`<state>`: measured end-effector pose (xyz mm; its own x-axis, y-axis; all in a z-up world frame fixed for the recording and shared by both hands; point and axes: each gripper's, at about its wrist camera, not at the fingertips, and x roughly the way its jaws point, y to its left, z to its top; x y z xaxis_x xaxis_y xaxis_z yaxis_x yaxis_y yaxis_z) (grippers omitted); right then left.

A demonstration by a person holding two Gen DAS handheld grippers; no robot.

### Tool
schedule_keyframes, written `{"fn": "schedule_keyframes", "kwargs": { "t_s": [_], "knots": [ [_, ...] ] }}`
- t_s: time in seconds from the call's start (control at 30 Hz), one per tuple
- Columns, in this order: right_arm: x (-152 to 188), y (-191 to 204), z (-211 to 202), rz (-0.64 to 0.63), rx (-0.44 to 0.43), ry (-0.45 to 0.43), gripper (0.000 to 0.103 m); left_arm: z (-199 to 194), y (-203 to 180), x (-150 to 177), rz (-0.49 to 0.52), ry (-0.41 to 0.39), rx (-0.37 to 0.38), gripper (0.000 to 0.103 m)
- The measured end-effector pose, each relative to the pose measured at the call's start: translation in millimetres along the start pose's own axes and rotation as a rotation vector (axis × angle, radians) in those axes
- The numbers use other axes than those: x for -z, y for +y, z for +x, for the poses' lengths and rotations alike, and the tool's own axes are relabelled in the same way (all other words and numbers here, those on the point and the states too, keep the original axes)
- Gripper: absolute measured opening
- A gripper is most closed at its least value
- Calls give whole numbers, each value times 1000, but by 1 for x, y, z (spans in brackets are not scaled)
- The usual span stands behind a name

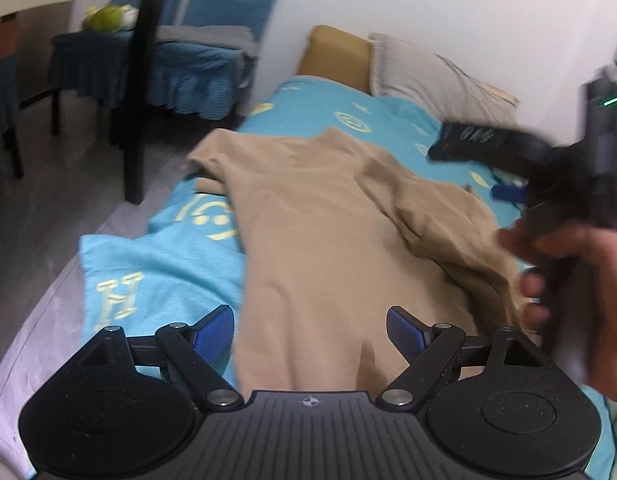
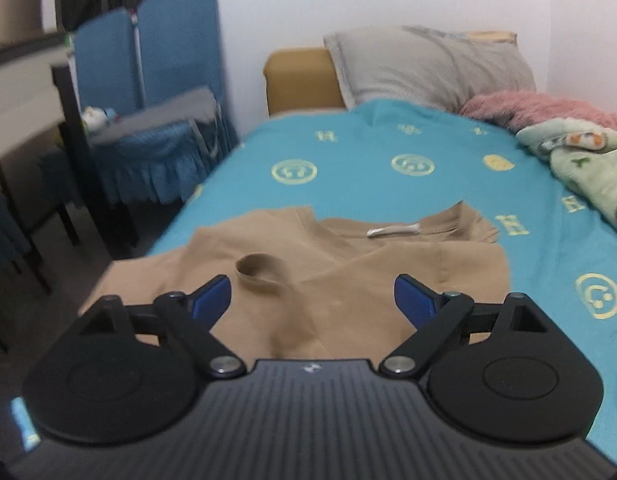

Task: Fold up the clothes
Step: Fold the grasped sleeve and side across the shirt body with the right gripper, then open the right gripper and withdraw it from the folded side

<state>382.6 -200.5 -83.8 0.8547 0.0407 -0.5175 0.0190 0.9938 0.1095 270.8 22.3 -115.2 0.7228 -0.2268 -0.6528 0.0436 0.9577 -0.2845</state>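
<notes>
I see a tan shirt (image 2: 328, 264) spread on a turquoise-sheeted bed (image 2: 388, 148), grey pillow (image 2: 424, 68) at its head edge; my left gripper (image 1: 309, 332) and right gripper (image 2: 312, 300) gape wide, empty.

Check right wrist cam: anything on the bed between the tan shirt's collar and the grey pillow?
Nothing: in the right wrist view, only bare blue bedsheet lies between the tan shirt and the grey pillow.

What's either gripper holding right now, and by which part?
Nothing. The left gripper and right gripper are both open, hanging above the tan shirt on the bed, with no cloth between their pads.
</notes>
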Motion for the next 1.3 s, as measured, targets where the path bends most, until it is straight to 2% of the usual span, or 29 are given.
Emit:
{"fn": "schedule_keyframes", "kwargs": {
  "t_s": [0.13,0.37,0.47,0.53,0.63,0.83,1.03,1.2,1.3],
  "knots": [
    [8,-12,-78,41,-14,-35,90,-11,-17,7,71,-31,19,85],
    [40,-35,-226,43,-40,-80,90,-47,-35,20,115,-54,53,85],
    [58,-46,-271,67,-70,-95,90,-71,-41,27,113,-59,75,85],
    [70,-54,-291,68,-80,-112,90,-86,-49,32,154,-86,69,85],
    [82,-67,-302,77,-58,-103,90,-99,-57,39,196,-94,71,85],
    [87,-81,-301,52,-29,-82,90,-97,-54,53,237,-44,42,85],
    [88,-85,-295,2,18,-71,90,-91,-49,57,228,-3,25,85],
    [91,-96,-291,67,3,-31,90,-84,-53,62,293,56,21,85],
    [91,-101,-293,91,-8,-23,90,-82,-53,62,290,77,9,85]
  ]
}}
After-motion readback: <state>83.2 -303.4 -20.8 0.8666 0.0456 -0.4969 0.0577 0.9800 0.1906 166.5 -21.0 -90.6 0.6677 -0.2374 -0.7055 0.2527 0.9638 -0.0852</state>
